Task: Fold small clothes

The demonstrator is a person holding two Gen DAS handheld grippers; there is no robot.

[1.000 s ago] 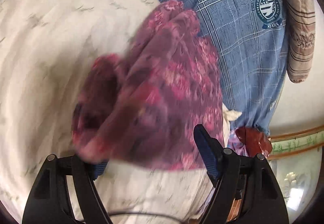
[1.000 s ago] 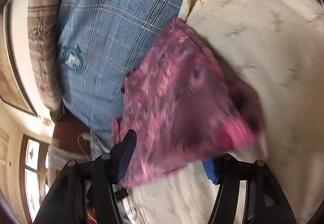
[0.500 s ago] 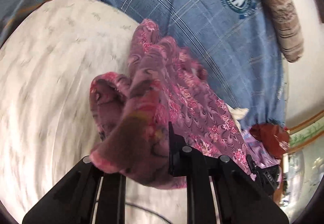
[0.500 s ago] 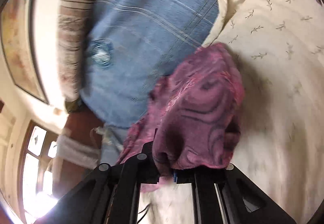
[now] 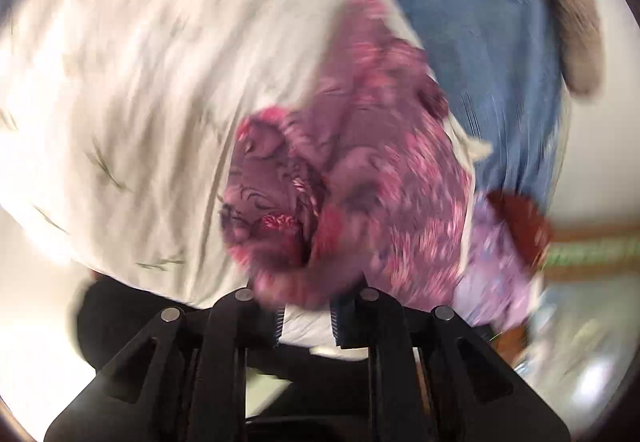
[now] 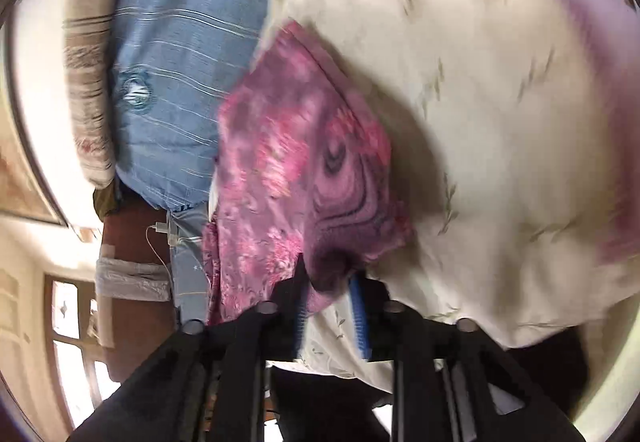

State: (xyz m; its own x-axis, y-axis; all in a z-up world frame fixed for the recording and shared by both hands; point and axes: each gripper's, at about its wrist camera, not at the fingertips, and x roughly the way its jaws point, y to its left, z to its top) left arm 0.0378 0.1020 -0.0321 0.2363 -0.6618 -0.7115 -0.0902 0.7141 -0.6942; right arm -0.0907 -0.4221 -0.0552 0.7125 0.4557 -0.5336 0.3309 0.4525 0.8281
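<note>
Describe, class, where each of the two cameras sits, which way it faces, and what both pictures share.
Left wrist view: sits on the left gripper, looking down along its black fingers at the purple floral garment on the cream bedsheet.
Right wrist view: sits on the right gripper, looking down along its fingers at the garment's other end.
Shared: garment, bedsheet, blue plaid cloth, striped pillow.

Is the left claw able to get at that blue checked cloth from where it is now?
Probably not right away. The left claw has pink flowered cloth bunched at its tips, its jaws just opening a little, and that bundle lies between it and the blue checked cloth beyond.
</note>
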